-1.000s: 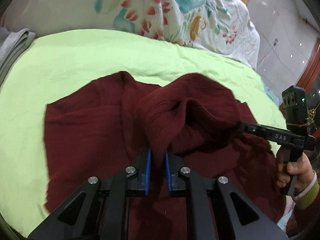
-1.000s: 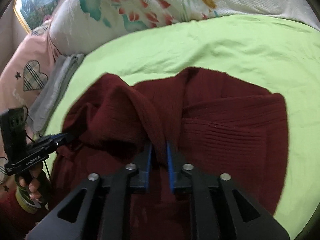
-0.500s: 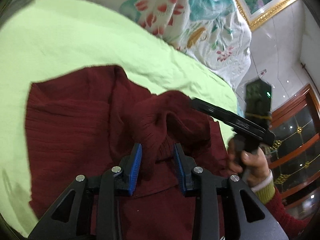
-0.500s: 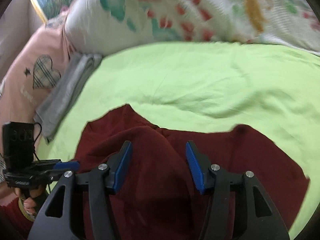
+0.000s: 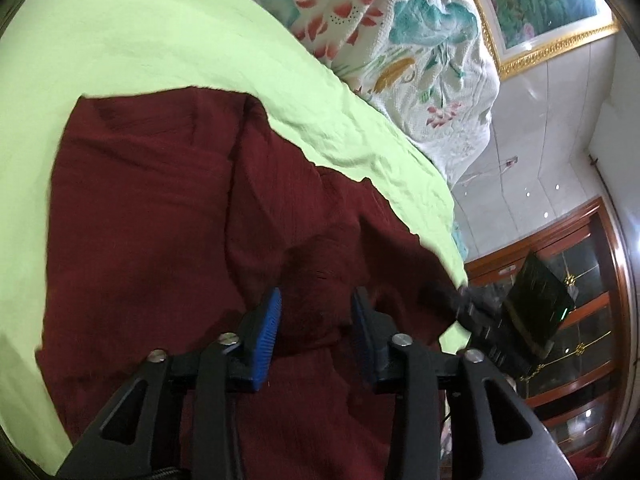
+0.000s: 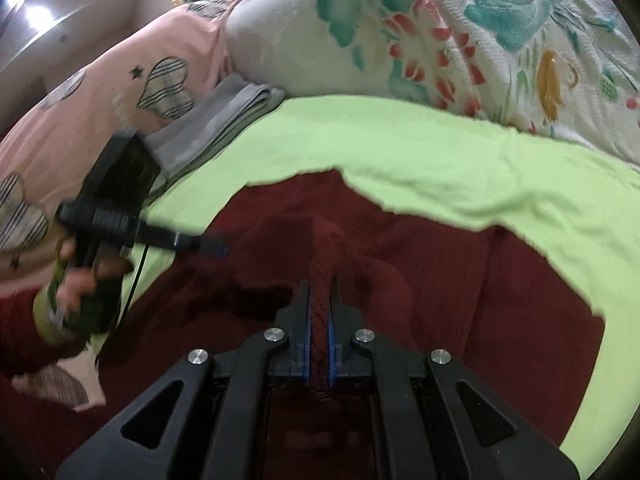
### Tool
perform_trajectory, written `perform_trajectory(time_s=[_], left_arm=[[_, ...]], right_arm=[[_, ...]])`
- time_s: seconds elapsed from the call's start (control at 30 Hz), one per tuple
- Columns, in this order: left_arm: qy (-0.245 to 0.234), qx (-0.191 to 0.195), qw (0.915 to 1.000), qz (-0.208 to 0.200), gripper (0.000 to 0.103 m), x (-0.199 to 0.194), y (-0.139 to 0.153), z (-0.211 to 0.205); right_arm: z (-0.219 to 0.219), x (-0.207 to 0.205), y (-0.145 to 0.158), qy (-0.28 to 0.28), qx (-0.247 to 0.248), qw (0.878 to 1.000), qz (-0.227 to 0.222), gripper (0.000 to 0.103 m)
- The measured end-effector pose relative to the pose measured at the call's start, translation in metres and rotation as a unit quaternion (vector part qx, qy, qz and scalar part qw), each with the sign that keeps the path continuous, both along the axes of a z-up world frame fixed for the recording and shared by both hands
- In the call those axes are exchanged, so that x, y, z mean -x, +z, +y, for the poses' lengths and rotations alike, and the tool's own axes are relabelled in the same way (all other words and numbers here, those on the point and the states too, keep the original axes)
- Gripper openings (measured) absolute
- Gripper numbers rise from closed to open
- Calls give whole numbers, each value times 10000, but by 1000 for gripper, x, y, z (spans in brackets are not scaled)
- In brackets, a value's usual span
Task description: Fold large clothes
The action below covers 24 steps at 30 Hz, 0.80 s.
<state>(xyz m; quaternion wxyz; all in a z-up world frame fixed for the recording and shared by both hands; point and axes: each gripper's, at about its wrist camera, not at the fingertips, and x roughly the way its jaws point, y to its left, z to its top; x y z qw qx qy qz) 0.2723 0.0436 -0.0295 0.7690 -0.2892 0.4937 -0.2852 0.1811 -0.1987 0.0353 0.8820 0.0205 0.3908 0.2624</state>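
Note:
A dark red ribbed knit sweater [image 5: 152, 216] lies partly folded on a light green bedsheet [image 5: 120, 40]. My left gripper [image 5: 316, 312] is open, its blue pads standing either side of a raised bunch of the sweater without pinching it. My right gripper [image 6: 319, 292] is shut on a ridge of the sweater [image 6: 440, 280] and lifts it slightly. The right gripper also shows at the right of the left wrist view [image 5: 472, 312]. The left gripper shows at the left of the right wrist view [image 6: 208, 246].
A floral quilt [image 6: 460, 40] is piled at the back of the bed. A folded grey cloth [image 6: 216, 120] and a pink heart-print cover [image 6: 100, 92] lie at the left. A wooden glass cabinet [image 5: 580, 300] stands beyond the bed's right edge.
My left gripper opened and let go of the sweater fold. My right gripper opened half a second ago, then shut again on a ridge of the sweater. Both have shifted over the sweater.

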Motion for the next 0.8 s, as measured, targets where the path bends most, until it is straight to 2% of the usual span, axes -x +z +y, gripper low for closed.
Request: perform_trajectory(time_s=[0.23,0.27,0.3,0.37,0.47,0.6,0.7,0.8], left_arm=[[-31,250,9991,354,42,13,-10,-4],[-31,254,9990,363,42,12,-8,-5],[-52,219,9991,356,42,11,-4,-7],[-124,85,9993,346,48,8,5,-13],[-200,-166,9988,419,53,-2,15,-22],[-116,-524,9946,883,54,-23,5,-25],[-79,-690,9910,1143,53,-32,-5,-28],[-139,-869,9898,1116,50,-33,-9,-32]], right_arm=[[12,46,-31,180,103,9994,264,9],[14,49,-32,181,120,9994,270,15],[15,53,-32,196,79,9993,323,31],[12,54,-30,70,-17,9994,343,46],[-4,55,-23,-307,-434,9976,436,47],[-42,51,-19,-1089,-1302,9816,875,47],[-73,44,-28,-1863,-1782,9577,1283,47],[-84,36,-39,-2292,-1789,9453,1480,47]])
